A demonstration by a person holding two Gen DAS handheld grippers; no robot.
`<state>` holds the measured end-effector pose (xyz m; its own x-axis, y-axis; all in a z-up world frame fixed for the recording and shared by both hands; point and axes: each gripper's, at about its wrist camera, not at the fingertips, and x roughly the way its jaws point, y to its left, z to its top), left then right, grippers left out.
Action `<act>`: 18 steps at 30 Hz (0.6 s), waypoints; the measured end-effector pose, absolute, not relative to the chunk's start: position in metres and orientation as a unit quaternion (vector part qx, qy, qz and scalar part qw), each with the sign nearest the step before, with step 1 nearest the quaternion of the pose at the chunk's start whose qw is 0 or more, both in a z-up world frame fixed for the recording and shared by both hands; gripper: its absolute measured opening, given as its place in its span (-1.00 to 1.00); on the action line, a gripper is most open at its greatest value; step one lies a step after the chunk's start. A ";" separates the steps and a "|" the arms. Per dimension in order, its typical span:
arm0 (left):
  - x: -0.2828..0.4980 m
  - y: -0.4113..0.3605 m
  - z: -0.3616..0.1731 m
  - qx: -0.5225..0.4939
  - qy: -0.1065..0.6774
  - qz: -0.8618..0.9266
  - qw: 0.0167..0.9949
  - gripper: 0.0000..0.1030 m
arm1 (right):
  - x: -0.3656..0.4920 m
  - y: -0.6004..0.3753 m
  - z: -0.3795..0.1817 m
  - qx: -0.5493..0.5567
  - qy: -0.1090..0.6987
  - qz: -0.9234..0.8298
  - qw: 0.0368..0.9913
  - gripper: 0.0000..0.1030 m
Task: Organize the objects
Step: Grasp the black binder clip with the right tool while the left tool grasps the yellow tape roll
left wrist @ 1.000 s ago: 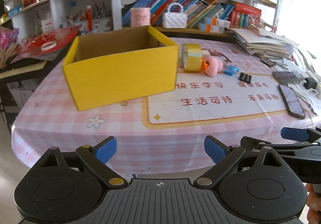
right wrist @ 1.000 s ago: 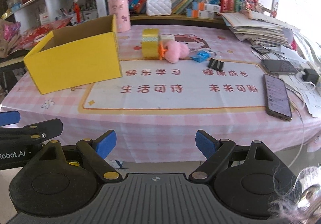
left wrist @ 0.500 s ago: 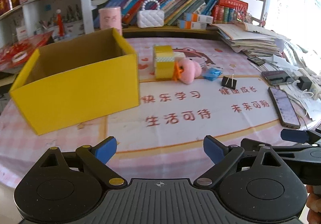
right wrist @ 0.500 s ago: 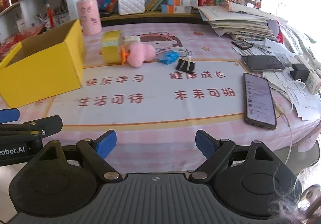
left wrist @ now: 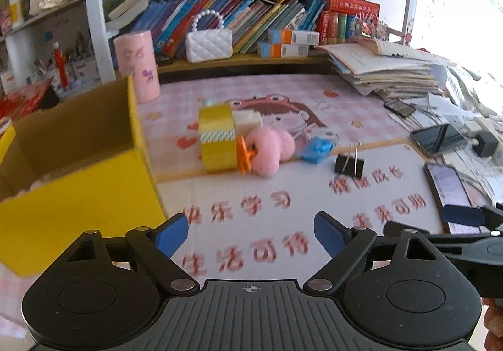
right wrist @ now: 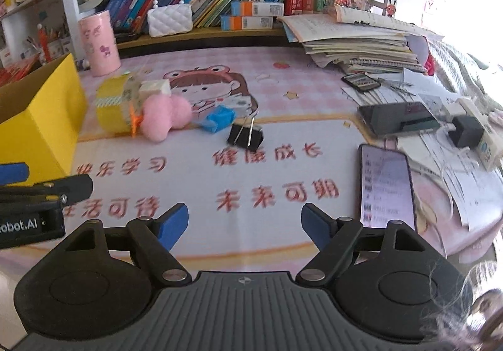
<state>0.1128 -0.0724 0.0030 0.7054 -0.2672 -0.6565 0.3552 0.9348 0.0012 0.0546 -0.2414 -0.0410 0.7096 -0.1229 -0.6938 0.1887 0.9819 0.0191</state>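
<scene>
An open yellow cardboard box [left wrist: 72, 181] [right wrist: 37, 115] stands at the left of the table. Right of it lie a yellow tape roll [left wrist: 217, 138] [right wrist: 114, 104], a small white block [left wrist: 248, 121] [right wrist: 155, 88], a pink fluffy toy [left wrist: 268, 151] [right wrist: 166, 118], a blue packet [left wrist: 317, 148] [right wrist: 218, 119] and a black binder clip [left wrist: 349, 164] [right wrist: 245, 135]. My left gripper [left wrist: 251, 233] is open and empty above the mat, short of the tape roll. My right gripper [right wrist: 245, 220] is open and empty, short of the binder clip.
Two phones [right wrist: 386, 189] [right wrist: 397, 116], a charger [right wrist: 468, 130] and loose papers lie at the right. A stack of books [right wrist: 355, 42] sits at the back right. A pink cylinder [left wrist: 136, 66], a white handbag [left wrist: 209, 44] and bookshelves stand behind.
Both grippers have moved forward over the table and to the right, closer to the tape roll, toy and clip. Both stay open and empty.
</scene>
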 end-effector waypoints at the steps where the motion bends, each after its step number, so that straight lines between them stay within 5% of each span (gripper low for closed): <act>1: 0.118 -0.077 0.004 0.064 0.343 -0.166 0.922 0.65 | 0.059 -0.245 -0.042 0.045 0.371 -0.083 0.924 0.47; 18: 0.207 -0.111 0.011 0.067 0.325 -0.075 0.940 0.31 | 0.154 -0.280 -0.072 0.059 0.382 -0.063 0.920 0.28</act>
